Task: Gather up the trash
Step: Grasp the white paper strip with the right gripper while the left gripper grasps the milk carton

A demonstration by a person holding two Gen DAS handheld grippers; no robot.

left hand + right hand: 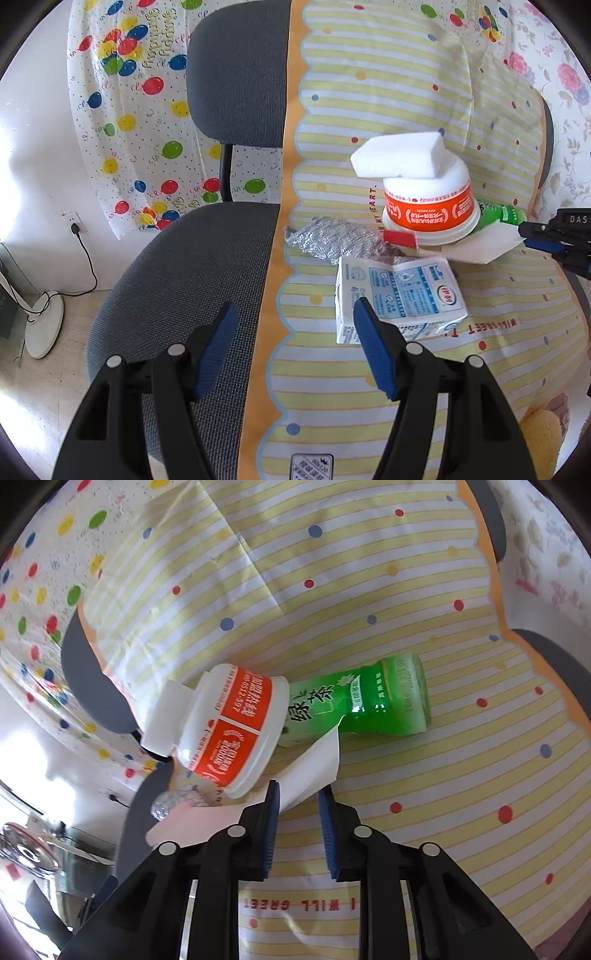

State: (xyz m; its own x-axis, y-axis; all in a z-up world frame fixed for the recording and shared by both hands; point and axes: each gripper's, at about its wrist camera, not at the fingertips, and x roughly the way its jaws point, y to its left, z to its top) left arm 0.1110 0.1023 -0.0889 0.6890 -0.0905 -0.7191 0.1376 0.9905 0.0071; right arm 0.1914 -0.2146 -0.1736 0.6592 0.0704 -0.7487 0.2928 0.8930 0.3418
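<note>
Right gripper [298, 794] around white paper [314, 771], orange-banded tub [236, 731], green bottle [376, 701] behind

White paper sheet [314, 771] under orange-banded cup [229, 731], green bottle [369, 701] lying behind.

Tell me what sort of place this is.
Probably a room at home dressed for a party: a balloon-print birthday sheet on the wall, a grey fabric office chair, a yellow striped dotted cloth littered with trash.
</note>
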